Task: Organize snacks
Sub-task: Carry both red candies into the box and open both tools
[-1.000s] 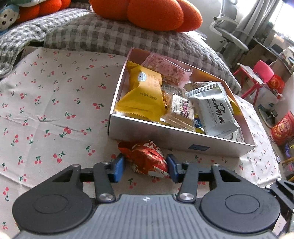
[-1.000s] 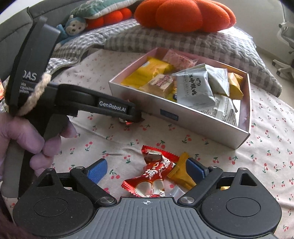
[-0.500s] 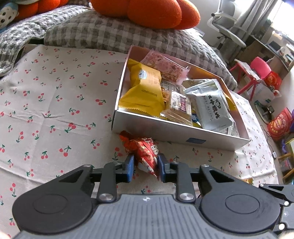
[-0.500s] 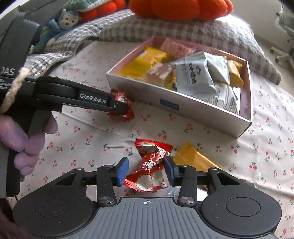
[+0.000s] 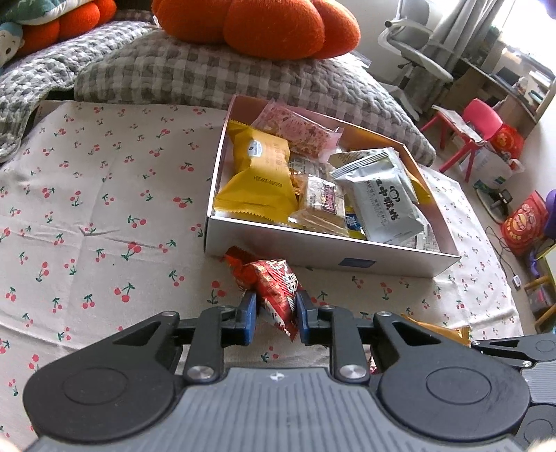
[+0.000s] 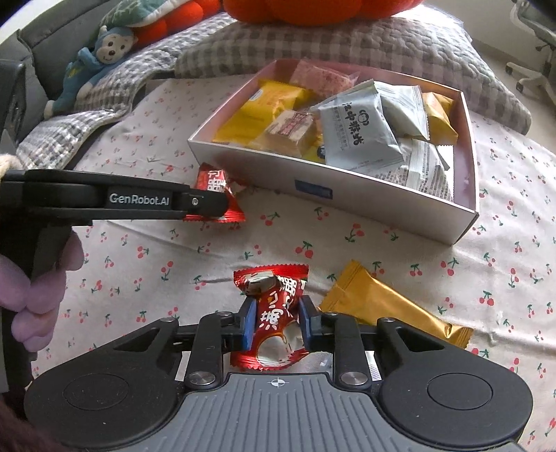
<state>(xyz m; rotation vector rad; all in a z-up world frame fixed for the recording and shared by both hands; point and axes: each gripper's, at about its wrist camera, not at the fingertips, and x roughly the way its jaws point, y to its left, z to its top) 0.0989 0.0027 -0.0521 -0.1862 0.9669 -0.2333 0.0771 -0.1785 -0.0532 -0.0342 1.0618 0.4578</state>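
Observation:
My left gripper (image 5: 276, 314) is shut on a red snack packet (image 5: 274, 285) lying just in front of the white box (image 5: 312, 248). The right wrist view shows that same packet (image 6: 213, 194) under the left gripper's black arm (image 6: 139, 201). My right gripper (image 6: 274, 323) is shut on a second red snack packet (image 6: 274, 306) on the cherry-print cloth (image 6: 156, 250). The box (image 6: 347, 187) holds several yellow, pink and grey packets. A gold packet (image 6: 385, 306) lies loose on the cloth, right of my right gripper.
A grey checked blanket (image 5: 194, 73) with orange cushions (image 5: 271, 24) lies behind the box. A blue monkey toy (image 6: 93, 62) sits at the far left. A hand (image 6: 38, 288) grips the left tool. Right of the table are a chair and red items (image 5: 483, 118).
Both grippers have closed from open onto their red packets. The left packet is now pinched between the blue pads and lifted slightly off the cloth; the right gripper stayed in place.

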